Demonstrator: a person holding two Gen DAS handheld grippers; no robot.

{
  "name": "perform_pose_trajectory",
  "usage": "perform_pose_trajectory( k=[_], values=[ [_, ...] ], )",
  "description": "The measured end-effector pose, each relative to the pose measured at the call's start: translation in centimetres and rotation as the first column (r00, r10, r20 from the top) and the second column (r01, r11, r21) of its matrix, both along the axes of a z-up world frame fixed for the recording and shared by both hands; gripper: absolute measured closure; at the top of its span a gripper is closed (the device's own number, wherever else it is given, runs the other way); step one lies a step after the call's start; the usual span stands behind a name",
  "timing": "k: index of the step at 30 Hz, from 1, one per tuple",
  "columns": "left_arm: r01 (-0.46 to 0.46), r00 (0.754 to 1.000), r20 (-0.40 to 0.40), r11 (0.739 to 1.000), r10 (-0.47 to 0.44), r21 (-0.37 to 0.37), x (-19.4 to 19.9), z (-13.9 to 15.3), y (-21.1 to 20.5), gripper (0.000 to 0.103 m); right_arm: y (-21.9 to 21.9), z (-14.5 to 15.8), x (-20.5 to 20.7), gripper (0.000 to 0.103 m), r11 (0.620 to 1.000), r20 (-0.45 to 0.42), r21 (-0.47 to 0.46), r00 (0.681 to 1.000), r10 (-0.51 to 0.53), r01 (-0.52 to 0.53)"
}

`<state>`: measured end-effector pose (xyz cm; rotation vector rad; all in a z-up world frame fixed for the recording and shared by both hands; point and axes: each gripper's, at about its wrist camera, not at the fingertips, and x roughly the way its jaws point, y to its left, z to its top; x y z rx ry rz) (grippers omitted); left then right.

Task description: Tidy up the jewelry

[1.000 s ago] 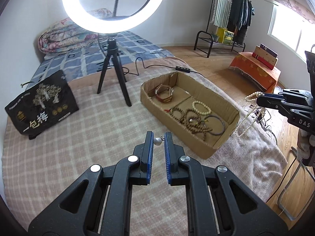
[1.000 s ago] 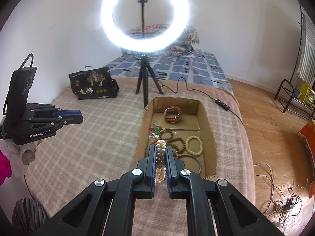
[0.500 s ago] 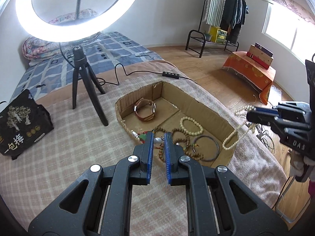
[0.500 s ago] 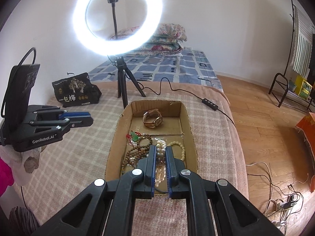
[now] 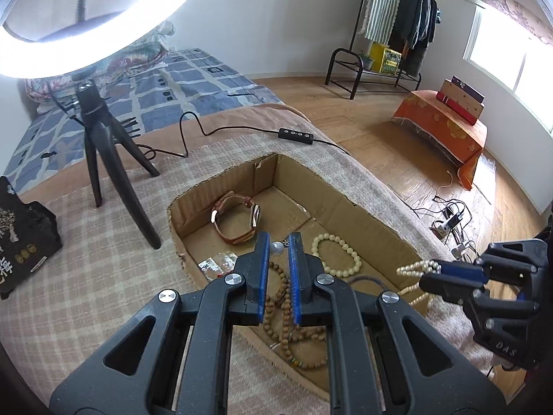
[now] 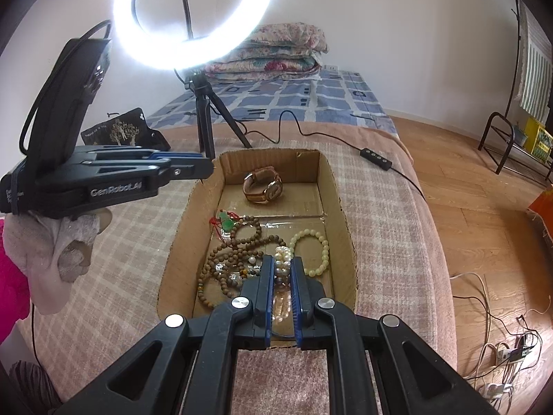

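Gripping a small silvery pearl pendant (image 5: pixel 277 248) between its blue pads, the left claw (image 5: pixel 278 249) hangs over the near part of the cardboard box (image 5: pixel 349 204), while the right claw (image 6: pixel 282 271) is clamped on a pearl necklace (image 6: pixel 282 262) whose loose strands droop toward the box's near end. Below the claws, inside the box, lies a tangle of brown wooden bead strings (image 6: pixel 238 252), with a cream bead bracelet (image 6: pixel 312 250) just beside it toward the right wall and a green pendant on red cord (image 6: pixel 225 223) at the tangle's far left edge. A dark thin bangle (image 5: pixel 366 280) shows near the cream bracelet in the left wrist view. Farther in, past a strip of shiny tape, a brown leather watch (image 6: pixel 263 189) rests alone near the far wall. The box sits on a plaid blanket (image 6: pixel 131 242) spread over the bed (image 6: pixel 311 93). Beyond the box stands a black tripod (image 6: pixel 207 121) carrying a lit ring light (image 6: pixel 193 17), its cable and inline switch (image 6: pixel 375 159) trailing off to the right, and a black printed bag (image 6: pixel 121 133) lies to the left. Folded floral quilts (image 6: pixel 273 50) are stacked at the white wall. To the right, wooden floor (image 5: pixel 380 131) holds a clothes rack (image 5: pixel 397 24), an orange-draped bench (image 5: pixel 442 128) and a tangle of cables.
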<state>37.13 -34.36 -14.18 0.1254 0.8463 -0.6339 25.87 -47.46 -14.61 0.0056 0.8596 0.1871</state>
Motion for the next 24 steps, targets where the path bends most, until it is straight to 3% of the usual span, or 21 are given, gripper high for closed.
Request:
perform_pose_trajectory(
  k=[14, 20, 21, 23, 24],
  values=[
    [-0.018, 0.999, -0.028, 1.0, 0.018, 0.021, 1.1, -1.7, -2.0, 0.094, -0.9, -2.1, 0.5, 0.095, 0.999, -0.032, 0.032, 0.999, -0.015, 0.016],
    [-0.021, 1.0, -0.014, 0.999, 0.022, 0.037, 0.9, -1.0, -2.0, 0.093, -0.6, -1.7, 0.0, 0.072, 0.999, -0.019, 0.031, 1.0, -0.018, 0.019],
    [-0.023, 1.0, -0.014, 0.999, 0.024, 0.038, 0.8, -0.9, -1.9, 0.089, -0.5, -1.7, 0.0, 0.067, 0.999, -0.019, 0.031, 1.0, -0.016, 0.016],
    [-0.028, 1.0, -0.011, 0.999, 0.029, 0.031, 0.7, -0.6, -1.8, 0.052, -0.2, -1.6, -0.2, 0.05, 1.0, -0.014, 0.016, 1.0, -0.019, 0.019],
    [-0.032, 0.999, -0.001, 0.999, 0.032, 0.024, 0.5, -0.3, -1.7, 0.048, 0.0, -1.5, -0.3, 0.038, 1.0, -0.009, 0.007, 1.0, -0.021, 0.021]
  ],
)
